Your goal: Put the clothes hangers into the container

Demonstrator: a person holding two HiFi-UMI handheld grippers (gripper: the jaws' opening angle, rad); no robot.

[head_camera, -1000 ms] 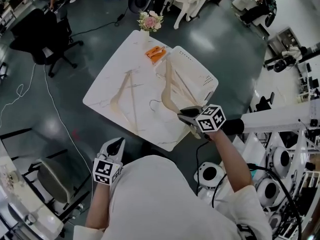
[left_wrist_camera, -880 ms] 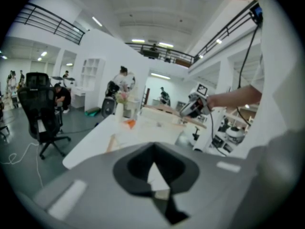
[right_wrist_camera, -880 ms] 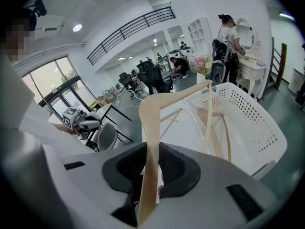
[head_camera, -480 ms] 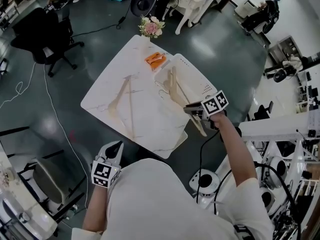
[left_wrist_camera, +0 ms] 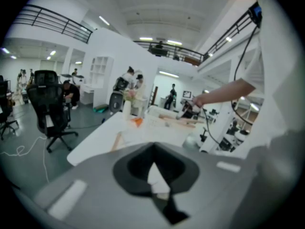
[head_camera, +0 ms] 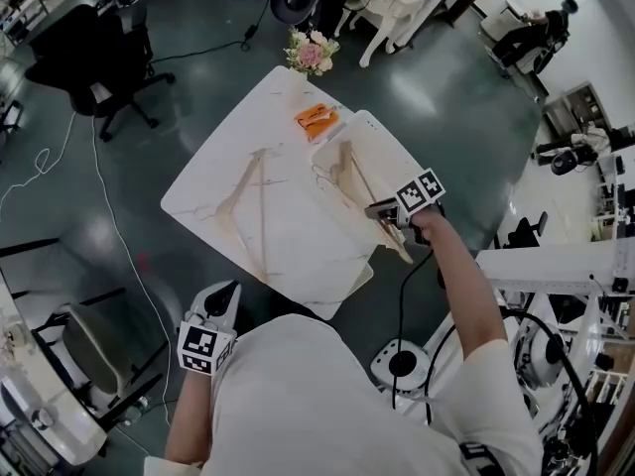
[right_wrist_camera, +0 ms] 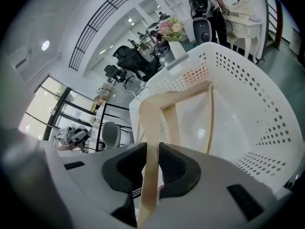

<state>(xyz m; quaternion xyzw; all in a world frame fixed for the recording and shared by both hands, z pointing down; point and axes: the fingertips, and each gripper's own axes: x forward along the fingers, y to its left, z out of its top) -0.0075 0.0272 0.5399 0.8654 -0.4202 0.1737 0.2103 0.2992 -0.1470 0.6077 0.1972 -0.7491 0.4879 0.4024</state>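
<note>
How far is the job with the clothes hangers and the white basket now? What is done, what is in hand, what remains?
Done: I see no hanger lying loose in the white basket. In hand: the right hand-held gripper is shut on a wooden hanger whose far end reaches into the basket. Left: let it go, then fetch the second hanger from the table. The left hand-held gripper holds nothing.

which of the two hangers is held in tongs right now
The held hanger, pinched in the right tongs, reaches into the white basket; the other hanger lies flat on the table, untouched.
</note>
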